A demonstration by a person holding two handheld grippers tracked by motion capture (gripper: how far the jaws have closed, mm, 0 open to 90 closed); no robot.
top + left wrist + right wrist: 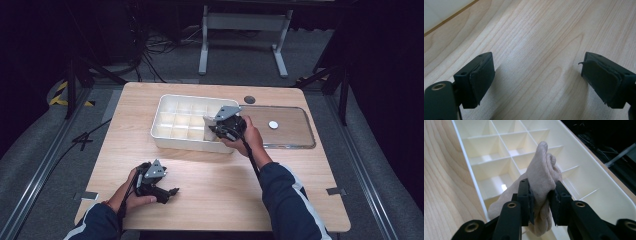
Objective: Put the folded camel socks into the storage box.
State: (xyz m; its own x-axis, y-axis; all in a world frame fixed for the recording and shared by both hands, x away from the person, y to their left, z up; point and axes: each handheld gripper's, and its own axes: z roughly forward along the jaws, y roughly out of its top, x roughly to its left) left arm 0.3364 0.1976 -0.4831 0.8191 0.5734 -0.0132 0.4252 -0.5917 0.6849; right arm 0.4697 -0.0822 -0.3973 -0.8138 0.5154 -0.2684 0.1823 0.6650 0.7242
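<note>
A white divided box (165, 137) with several compartments stands in the middle of the wooden table. My right gripper (216, 129) hangs over its right end, shut on a bunched beige cloth (541, 180). In the right gripper view the black pads (528, 200) squeeze the cloth just above the compartments (491, 182) near the box's front wall. My left gripper (172, 192) lies low near the table's front left, held by a hand. Its jaws stand wide open, and in the left gripper view only bare wood (536, 50) lies between its pads (482, 80).
A clear flat lid (290, 131) with a white round spot lies right of the box. A dark round hole (249, 99) marks the table behind it. Bare wood spreads across the table's front. Beyond the table stand a white frame's legs (203, 50) and cables on grey floor.
</note>
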